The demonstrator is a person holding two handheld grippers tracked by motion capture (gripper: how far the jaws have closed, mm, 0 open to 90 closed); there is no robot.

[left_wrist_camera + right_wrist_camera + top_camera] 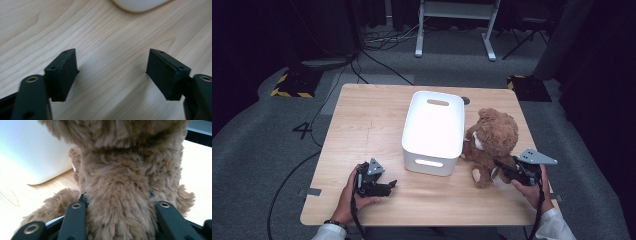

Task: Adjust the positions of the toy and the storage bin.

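Bright overhead light on table (pixel 362 120); surroundings dark. Glare blows out white bin (pixel 434 125). Soft shadows under the black pads (pixel 62 75), near parts blurred. Fur of teddy bear (pixel 117 182) soft-focused up close.

Brown teddy bear (pixel 492 137) upright on table, beside white bin.

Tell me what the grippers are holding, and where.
The right gripper clamps the teddy bear around its body; the left gripper holds nothing.

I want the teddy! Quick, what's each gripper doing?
Left gripper: open, nothing between its fingers.
Right gripper: closed on the teddy bear.
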